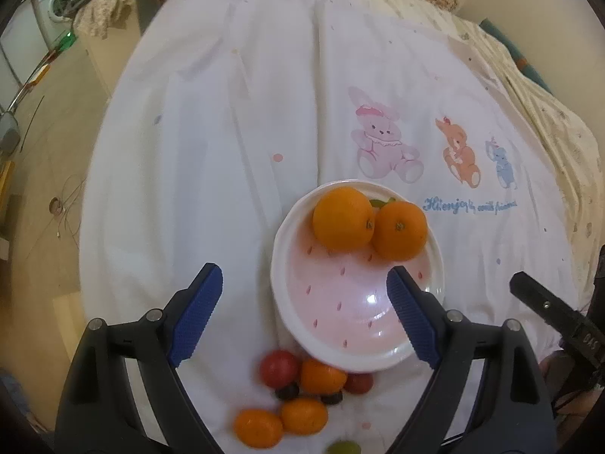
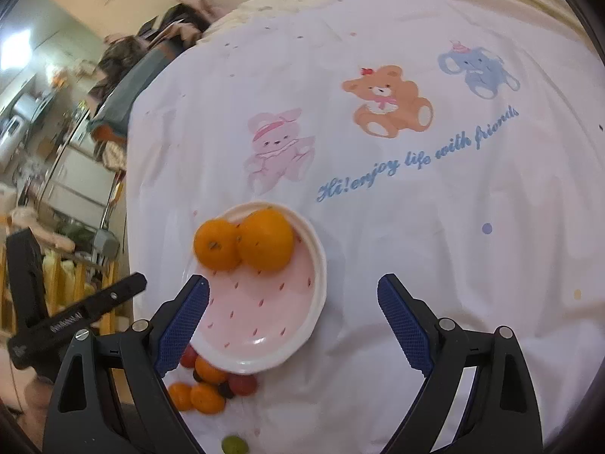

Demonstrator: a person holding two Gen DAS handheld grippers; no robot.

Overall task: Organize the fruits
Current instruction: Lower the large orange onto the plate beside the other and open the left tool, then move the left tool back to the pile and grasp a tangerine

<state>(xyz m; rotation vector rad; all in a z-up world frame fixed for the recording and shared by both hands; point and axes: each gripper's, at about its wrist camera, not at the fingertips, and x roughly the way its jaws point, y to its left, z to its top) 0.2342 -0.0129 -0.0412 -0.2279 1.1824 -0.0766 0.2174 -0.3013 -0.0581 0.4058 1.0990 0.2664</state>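
Observation:
A pink strawberry-print plate lies on a white bedsheet and holds two oranges at its far side. My left gripper is open and empty above the plate's near left part. In front of the plate lie small fruits: a red tomato, several kumquats, dark grapes and a green grape. In the right wrist view the plate and oranges sit left of centre. My right gripper is open and empty over the plate's right rim and the sheet.
The white sheet bears cartoon animals and blue lettering. The bed's left edge drops to a wooden floor. A washing machine stands far left. The right gripper's body shows at the right edge.

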